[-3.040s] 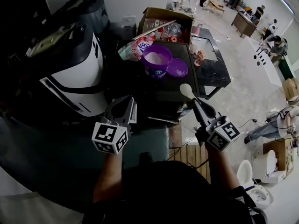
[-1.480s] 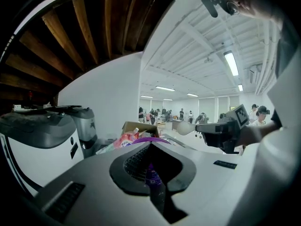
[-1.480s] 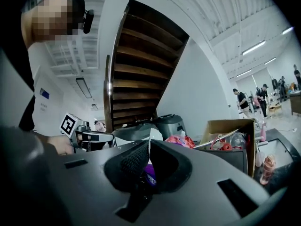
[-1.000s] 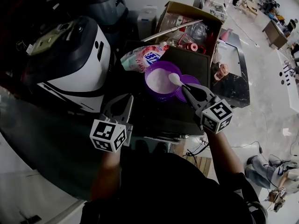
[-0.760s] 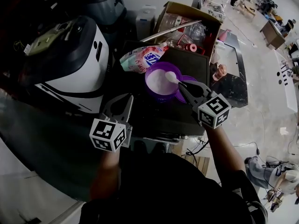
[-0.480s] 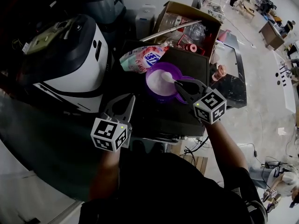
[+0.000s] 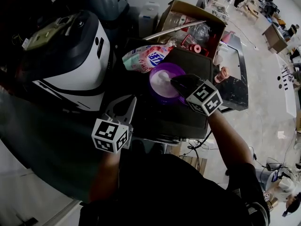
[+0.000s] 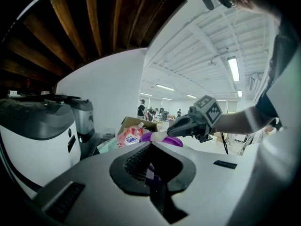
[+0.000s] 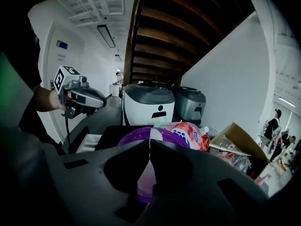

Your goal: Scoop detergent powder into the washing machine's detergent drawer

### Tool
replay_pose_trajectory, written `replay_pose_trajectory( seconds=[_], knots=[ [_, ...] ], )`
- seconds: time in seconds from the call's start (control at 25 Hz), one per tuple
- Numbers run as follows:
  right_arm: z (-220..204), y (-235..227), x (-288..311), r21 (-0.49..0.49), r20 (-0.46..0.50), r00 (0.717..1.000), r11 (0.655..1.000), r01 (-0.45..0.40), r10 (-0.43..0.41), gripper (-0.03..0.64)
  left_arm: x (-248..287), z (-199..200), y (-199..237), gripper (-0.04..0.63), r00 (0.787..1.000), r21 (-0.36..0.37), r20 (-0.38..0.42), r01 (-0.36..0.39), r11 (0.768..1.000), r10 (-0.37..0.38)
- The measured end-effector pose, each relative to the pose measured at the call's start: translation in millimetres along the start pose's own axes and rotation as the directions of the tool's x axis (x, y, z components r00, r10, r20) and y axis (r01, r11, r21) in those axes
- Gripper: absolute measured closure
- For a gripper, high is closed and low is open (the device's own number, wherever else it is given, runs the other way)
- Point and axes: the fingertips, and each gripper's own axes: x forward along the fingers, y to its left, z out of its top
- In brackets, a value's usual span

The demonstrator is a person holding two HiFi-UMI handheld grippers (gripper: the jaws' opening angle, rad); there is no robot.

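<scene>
A purple tub (image 7: 162, 94) of white detergent powder (image 7: 161, 79) stands on a dark table. My right gripper (image 7: 176, 81) is shut on a white spoon (image 9: 146, 174), whose front end dips into the tub (image 9: 127, 139). In the left gripper view the spoon (image 8: 158, 135) reaches from the right gripper (image 8: 175, 126) over the tub's rim (image 8: 170, 141). My left gripper (image 7: 128, 100) hangs shut and empty in front of the table, near a white appliance (image 7: 75, 55). No detergent drawer is visible.
A pink detergent pouch (image 7: 143, 59) lies just behind the tub. A cardboard box (image 7: 186, 13) of bottles stands at the back, and a black glass table (image 7: 235, 86) at the right. A grey appliance (image 9: 189, 105) stands beside the white one (image 9: 148, 100).
My right gripper has carried the spoon from in front of the table over the tub and lowered its bowl into the powder. The left gripper has stayed where it was.
</scene>
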Motion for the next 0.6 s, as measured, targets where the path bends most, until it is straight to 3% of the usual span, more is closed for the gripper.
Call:
replay_pose_trajectory(
  seconds=[0.6],
  knots=[
    [-15.3,1.2,43.3,-0.172,-0.242,0.968,0.979,-0.11,0.066,0.595,-4.0,-11.5,12.6,0.588,1.0,-0.031,-0.012,-0.013,0.999,0.013]
  ],
)
